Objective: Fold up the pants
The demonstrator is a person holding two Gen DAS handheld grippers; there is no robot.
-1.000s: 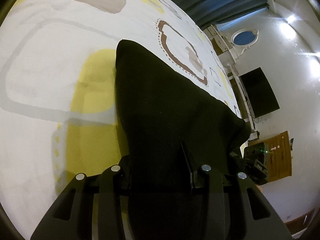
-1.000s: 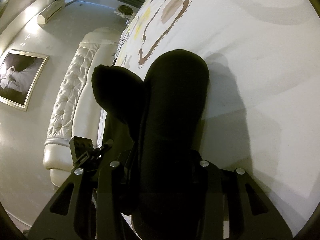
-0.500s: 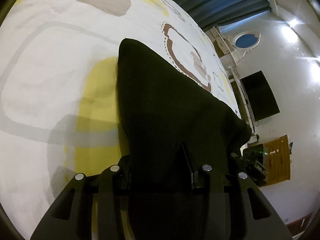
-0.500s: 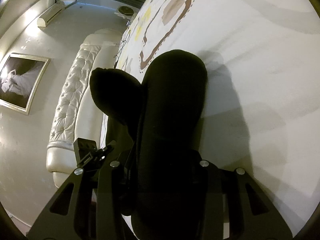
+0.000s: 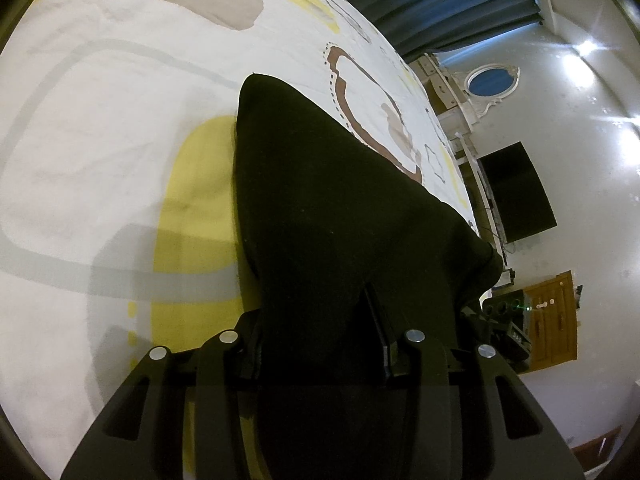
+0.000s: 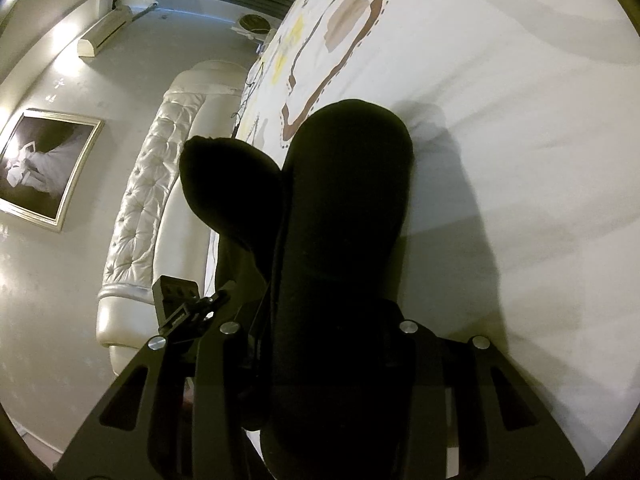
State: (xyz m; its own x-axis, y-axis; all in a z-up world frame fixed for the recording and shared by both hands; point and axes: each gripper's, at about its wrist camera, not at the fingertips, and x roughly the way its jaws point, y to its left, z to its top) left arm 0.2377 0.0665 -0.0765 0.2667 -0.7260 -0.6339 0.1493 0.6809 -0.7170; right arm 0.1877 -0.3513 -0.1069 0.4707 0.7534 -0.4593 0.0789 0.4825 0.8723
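- Pants (image 5: 340,208): black, bunched up over a white bedsheet (image 5: 100,128) with yellow, grey and brown shapes.
- Left gripper (image 5: 320,344) is clamped on a fold of the fabric, which drapes forward to a far corner on the sheet.
- Right gripper (image 6: 332,332) pinches a thick rolled bundle of the same pants (image 6: 344,208), another lump sticking out left.
- Tufted cream headboard (image 6: 136,216) sits at the left, framed picture (image 6: 40,168) on the wall.

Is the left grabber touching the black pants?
Touching. In the left wrist view the pants run straight into the left gripper, and the black cloth fills the space between its fingers, bunched against them.
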